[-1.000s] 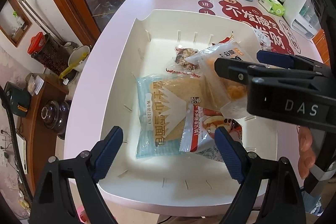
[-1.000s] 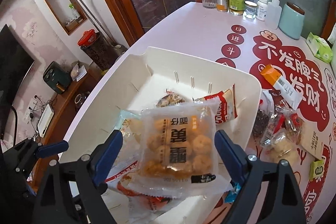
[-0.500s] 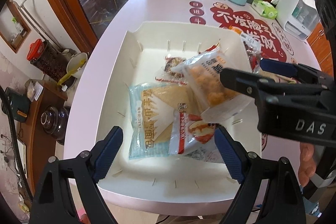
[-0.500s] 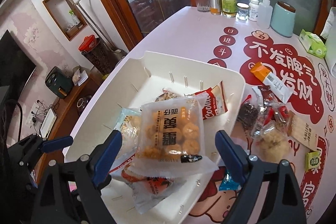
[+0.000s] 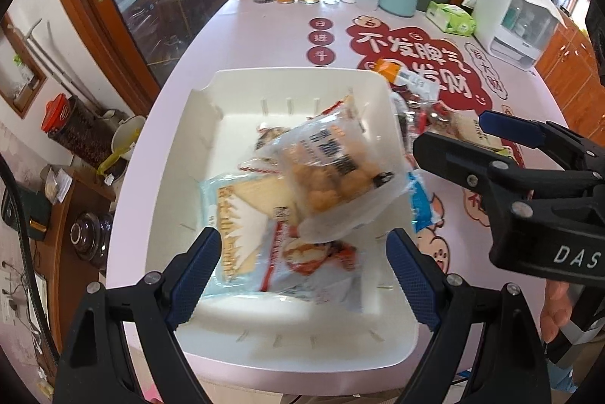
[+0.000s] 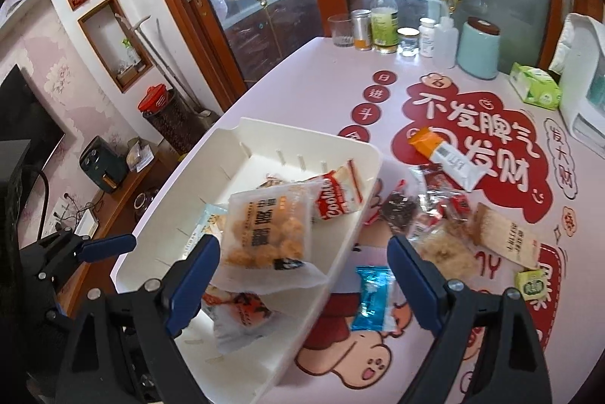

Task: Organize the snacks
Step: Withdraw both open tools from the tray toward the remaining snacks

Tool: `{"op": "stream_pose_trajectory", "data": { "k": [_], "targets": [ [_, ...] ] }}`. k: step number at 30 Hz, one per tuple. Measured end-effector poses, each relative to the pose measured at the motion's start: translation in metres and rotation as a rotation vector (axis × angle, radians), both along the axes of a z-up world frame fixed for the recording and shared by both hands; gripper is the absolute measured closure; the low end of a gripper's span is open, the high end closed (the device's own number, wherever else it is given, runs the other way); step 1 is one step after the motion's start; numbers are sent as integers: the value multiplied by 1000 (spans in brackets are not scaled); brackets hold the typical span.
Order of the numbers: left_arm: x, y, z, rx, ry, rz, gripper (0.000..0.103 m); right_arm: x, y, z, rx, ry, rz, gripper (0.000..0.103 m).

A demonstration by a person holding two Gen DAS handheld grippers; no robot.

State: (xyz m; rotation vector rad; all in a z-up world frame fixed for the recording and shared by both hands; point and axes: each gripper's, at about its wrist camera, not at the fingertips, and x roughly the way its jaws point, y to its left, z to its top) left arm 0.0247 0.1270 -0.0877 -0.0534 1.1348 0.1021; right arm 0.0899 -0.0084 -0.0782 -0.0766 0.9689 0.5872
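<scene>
A white bin [image 5: 181,154] [image 6: 340,245] on the pink table holds several snack packs. A clear bag of golden puffs [image 5: 332,177] [image 6: 268,233] lies loose on top of them, tilted against the bin's right wall. Under it lie a blue-white bread pack [image 5: 234,211] and a red-printed pack [image 5: 317,264]. My left gripper [image 5: 302,271] is open and empty above the bin's near end. My right gripper [image 6: 302,275] [image 5: 453,139] is open and empty, above the bin's right wall.
Loose snacks lie on the table right of the bin: a blue packet [image 6: 372,294], an orange-white tube [image 6: 446,158], a beige stick pack [image 6: 506,233], dark wrapped pieces [image 6: 401,211]. Bottles, a glass and a teal canister [image 6: 478,48] stand at the far edge.
The right gripper has drawn back right, away from the puff bag, which now lies free in the bin. Both cameras have pulled back and up.
</scene>
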Motion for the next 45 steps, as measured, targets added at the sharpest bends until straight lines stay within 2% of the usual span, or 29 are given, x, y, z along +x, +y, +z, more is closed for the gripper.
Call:
{"op": "stream_pose_trajectory", "data": {
  "k": [5, 9, 16, 23, 30, 35, 38, 42, 45],
  "targets": [
    [7, -28, 3, -4, -7, -40, 15, 2, -29, 3, 0, -8, -35, 12],
    [18, -56, 1, -1, -4, -79, 15, 4, -52, 2, -69, -32, -63, 12],
    [40, -109, -1, 6, -5, -152, 15, 21, -123, -4, -131, -50, -246, 12],
    [71, -154, 2, 17, -29, -210, 15, 42, -196, -29, -130, 40, -356, 13],
    [117, -168, -2, 29, -23, -204, 15, 56, -243, -67, -122, 143, -394, 13],
    [149, -165, -19, 35, 7, -166, 15, 66, -257, -94, -133, 180, -396, 13],
    [161, -165, -39, 18, 57, -148, 15, 73, -260, -110, -140, 200, -387, 13],
    [163, -169, -67, -5, 121, -165, 15, 79, -257, -120, -142, 203, -354, 13],
    [160, -175, -86, 14, 157, -205, 15, 83, -247, -124, -165, 188, -316, 13]
  ]
}}
